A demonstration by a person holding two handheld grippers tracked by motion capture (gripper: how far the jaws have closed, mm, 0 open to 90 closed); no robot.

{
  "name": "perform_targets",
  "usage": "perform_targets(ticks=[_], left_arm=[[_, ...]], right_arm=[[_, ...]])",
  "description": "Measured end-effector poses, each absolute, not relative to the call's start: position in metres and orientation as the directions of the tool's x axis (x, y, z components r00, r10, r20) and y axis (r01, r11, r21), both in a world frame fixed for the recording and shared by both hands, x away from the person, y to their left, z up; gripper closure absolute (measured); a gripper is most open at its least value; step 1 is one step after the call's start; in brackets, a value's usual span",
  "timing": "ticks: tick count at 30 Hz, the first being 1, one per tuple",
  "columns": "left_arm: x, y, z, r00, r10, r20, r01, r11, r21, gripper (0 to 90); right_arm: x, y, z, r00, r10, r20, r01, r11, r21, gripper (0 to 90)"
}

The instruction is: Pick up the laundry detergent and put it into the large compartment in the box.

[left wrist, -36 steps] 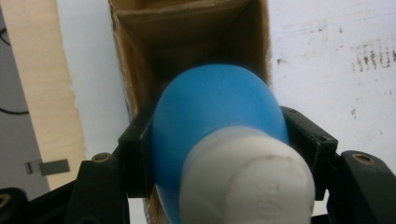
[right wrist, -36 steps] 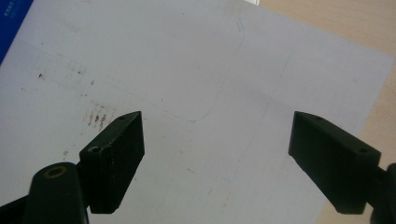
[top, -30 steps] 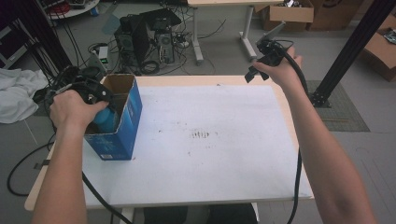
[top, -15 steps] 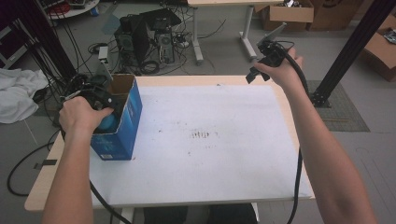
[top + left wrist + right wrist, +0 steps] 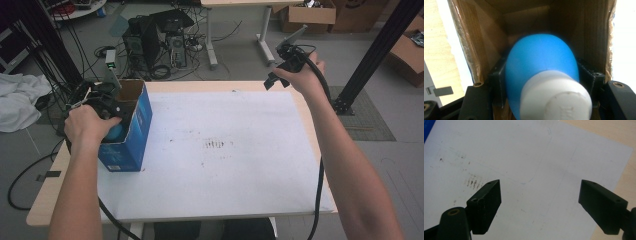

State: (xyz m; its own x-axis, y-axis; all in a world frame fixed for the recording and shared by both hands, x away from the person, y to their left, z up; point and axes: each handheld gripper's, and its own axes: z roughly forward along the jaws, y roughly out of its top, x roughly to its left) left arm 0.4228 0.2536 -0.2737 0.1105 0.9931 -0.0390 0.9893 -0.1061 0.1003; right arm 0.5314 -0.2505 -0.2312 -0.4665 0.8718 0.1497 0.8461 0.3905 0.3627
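While left gripper (image 5: 541, 82) clamps bulb (image 5: 541, 72), right gripper (image 5: 539, 205) hovers.

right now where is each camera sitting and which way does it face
High view: above the person's side, looking forward and down on the table; both forearms, left gripper, right gripper show.
Left gripper view: on the left gripper, looking into the cardboard box; its jaws clamp a blue bulb.
Right gripper view: on the right gripper, looking down at the white sheet; jaws apart.
Shared: the box and bulb in high and left views.
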Motion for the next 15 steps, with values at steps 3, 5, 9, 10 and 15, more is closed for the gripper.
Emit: perform_targets(ticks=[3,5,9,10,15], left_arm=[[0.4230,0.2551,-0.2744,0.107,0.993,-0.043,0.989,-0.102,0.105,37.9],[0.4233,0.2559,-0.2748,0.098,0.994,-0.047,0.989,-0.092,0.112,37.8],[0.4248,0.2567,-0.2755,0.098,0.994,-0.049,0.989,-0.092,0.117,37.6],[0.4250,0.2567,-0.2757,0.096,0.994,-0.051,0.989,-0.090,0.120,37.6],[0.4257,0.2585,-0.2761,0.093,0.994,-0.060,0.989,-0.085,0.121,37.5]], right_arm=[[0.5314,-0.2506,-0.2315,-0.467,0.871,0.151,0.846,0.391,0.361,18.6],[0.5313,-0.2506,-0.2320,-0.466,0.872,0.150,0.847,0.391,0.359,18.6],[0.5311,-0.2513,-0.2330,-0.463,0.873,0.152,0.850,0.389,0.356,18.6],[0.5311,-0.2517,-0.2333,-0.464,0.873,0.153,0.849,0.389,0.357,18.5],[0.5318,-0.2537,-0.2340,-0.464,0.873,0.150,0.850,0.391,0.352,18.6]])
